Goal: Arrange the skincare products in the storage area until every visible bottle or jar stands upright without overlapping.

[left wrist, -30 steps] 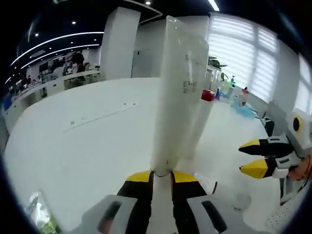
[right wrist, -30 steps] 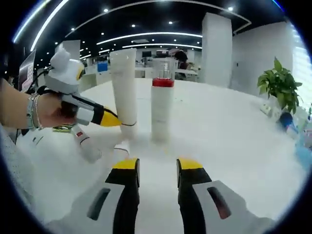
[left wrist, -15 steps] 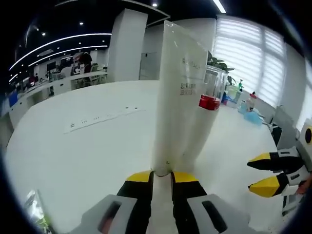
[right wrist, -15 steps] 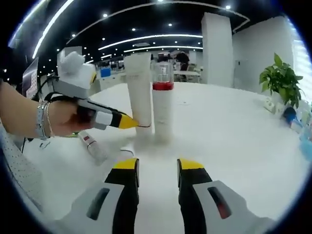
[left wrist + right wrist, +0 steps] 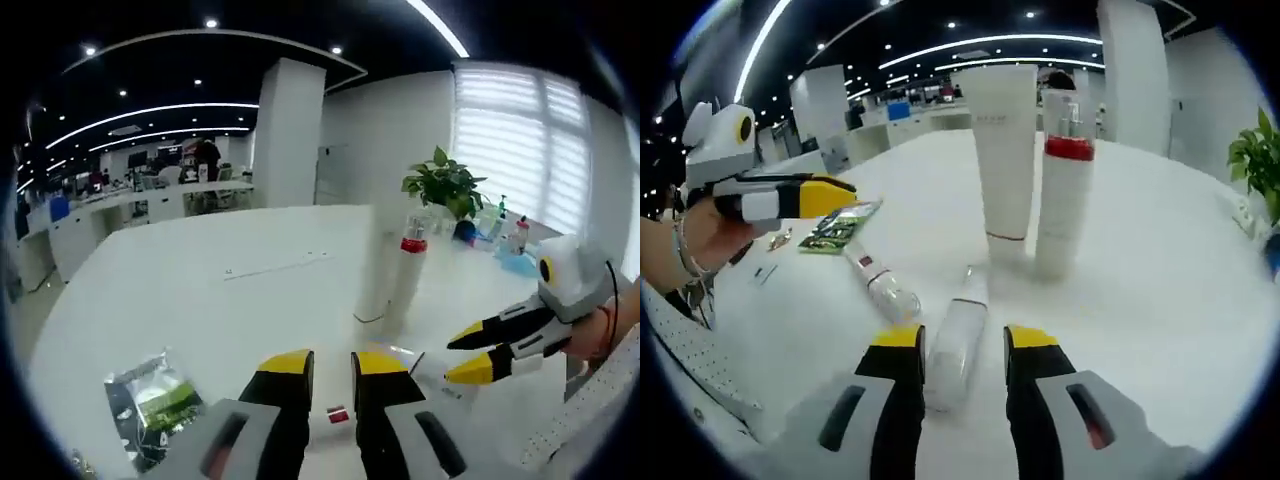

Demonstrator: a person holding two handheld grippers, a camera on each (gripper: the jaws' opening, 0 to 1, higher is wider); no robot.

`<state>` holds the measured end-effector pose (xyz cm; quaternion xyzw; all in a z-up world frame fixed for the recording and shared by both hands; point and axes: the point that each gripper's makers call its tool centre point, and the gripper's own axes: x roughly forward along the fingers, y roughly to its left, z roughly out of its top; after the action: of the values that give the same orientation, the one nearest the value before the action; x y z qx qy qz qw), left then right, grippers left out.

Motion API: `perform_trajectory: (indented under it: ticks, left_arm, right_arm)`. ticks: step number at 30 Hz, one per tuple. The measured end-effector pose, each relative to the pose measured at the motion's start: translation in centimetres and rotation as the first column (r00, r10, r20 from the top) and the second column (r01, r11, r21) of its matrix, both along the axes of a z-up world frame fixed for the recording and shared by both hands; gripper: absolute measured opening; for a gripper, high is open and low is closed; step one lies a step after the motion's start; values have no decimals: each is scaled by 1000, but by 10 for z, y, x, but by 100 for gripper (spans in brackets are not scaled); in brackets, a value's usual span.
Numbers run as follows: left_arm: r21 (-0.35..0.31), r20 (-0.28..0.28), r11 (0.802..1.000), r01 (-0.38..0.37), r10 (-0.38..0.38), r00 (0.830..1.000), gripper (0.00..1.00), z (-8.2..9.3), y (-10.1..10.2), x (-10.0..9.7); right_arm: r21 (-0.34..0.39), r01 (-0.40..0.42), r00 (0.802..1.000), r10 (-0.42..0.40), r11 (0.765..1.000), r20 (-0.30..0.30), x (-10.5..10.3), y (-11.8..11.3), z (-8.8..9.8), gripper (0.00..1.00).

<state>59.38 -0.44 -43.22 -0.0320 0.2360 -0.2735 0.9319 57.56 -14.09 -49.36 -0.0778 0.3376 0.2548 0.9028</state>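
White plastic tube (image 5: 1002,160) and the red-collared pump bottle (image 5: 1062,195) stand upright, side by side, on the white table (image 5: 1160,300). 2 small bottles lie flat: a white bottle (image 5: 958,338) just ahead of the right gripper (image 5: 962,345), reaching between its parted, empty jaws, and a clear-capped bottle (image 5: 880,285) beside it. Both look light, smooth and likely to roll, so grip around the middle. The left gripper (image 5: 331,365) is empty, jaws a little apart.
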Motion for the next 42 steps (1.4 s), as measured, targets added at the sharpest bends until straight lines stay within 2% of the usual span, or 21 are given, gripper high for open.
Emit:
perform_trajectory:
  ticks: [5,10,13,15,16,18,20,23,24,26,27,29,30,32,33,34,36,37,39,40,42]
  left_arm:
    - [-26,-32,999,-36,35,999,15,-10,8,-26]
    - [-39,-61,999,-16,14,998,15,-22,8,-43]
    - [-49,-91,999,2,-7,996,14,-30,5,-52]
    - [-55,-96,998,1,-6,995,14,-33,5,-55]
    - [-65,-103,998,7,-14,995,14,-36,3,-57]
    - [-68,-110,997,25,-33,993,14,-38,0,-60]
    - [-64,-115,995,73,-80,990,14,-41,-6,-65]
    - [-49,-117,984,170,-175,978,15,-47,-17,-74]
    - [-51,-117,979,196,-201,973,16,-49,-20,-76]
    - [-60,-114,967,246,-252,961,17,-52,-28,-81]
    - [-65,-113,960,271,-277,954,18,-54,-31,-84]
    - [-76,-107,940,332,-339,935,21,-56,-39,-92]
    - [-81,-119,934,349,-357,927,23,-59,-41,-96]
    - [-85,-122,906,414,-422,898,26,-63,-47,-104]
    - [-87,-132,899,430,-438,889,26,-65,-48,-107]
    - [-81,-140,895,440,-447,884,26,-69,-49,-108]
    - [-66,-144,894,443,-448,882,26,-72,-50,-109]
    - [-53,-139,891,450,-453,881,26,-74,-50,-109]
    - [-46,-139,889,455,-457,879,26,-75,-50,-109]
    - [-45,-137,887,459,-461,877,26,-76,-50,-108]
    - [-45,-135,880,474,-475,869,27,-76,-52,-109]
  right_arm:
    - [-34,-8,999,7,999,-44,5,5,-11,27]
    - [-155,-79,997,76,985,-27,4,0,-13,19]
    - [-117,-174,985,173,978,-19,-3,5,-13,19]
    - [-108,-186,982,185,977,-27,-10,3,-13,18]
    - [-110,-239,971,237,965,-31,-16,3,-13,18]
    - [-129,-285,958,284,950,-26,-21,2,-13,18]
    - [-158,-366,930,367,917,-25,-30,3,-13,18]
    - [-169,-501,864,501,849,-48,-48,8,-14,18]
    - [-177,-552,832,553,815,-49,-54,10,-14,18]
    - [-178,-607,792,609,774,-52,-62,11,-15,18]
    - [-177,-653,753,656,736,-50,-67,13,-15,18]
    - [-175,-699,710,703,693,-52,-74,16,-16,18]
    - [-194,-734,670,740,650,-58,-77,18,-16,18]
    - [-206,-758,642,763,619,-73,-80,19,-17,18]
    - [-212,-761,639,765,614,-78,-80,20,-17,18]
    - [-217,-772,624,777,597,-84,-81,21,-17,18]
    - [-216,-788,605,791,577,-94,-84,23,-18,18]
    - [-227,-806,578,810,547,-100,-88,24,-18,18]
    - [-225,-815,566,817,534,-107,-90,26,-18,18]
    - [-225,-828,546,830,513,-114,-92,28,-19,18]
    - [-224,-831,542,831,509,-121,-92,29,-19,18]
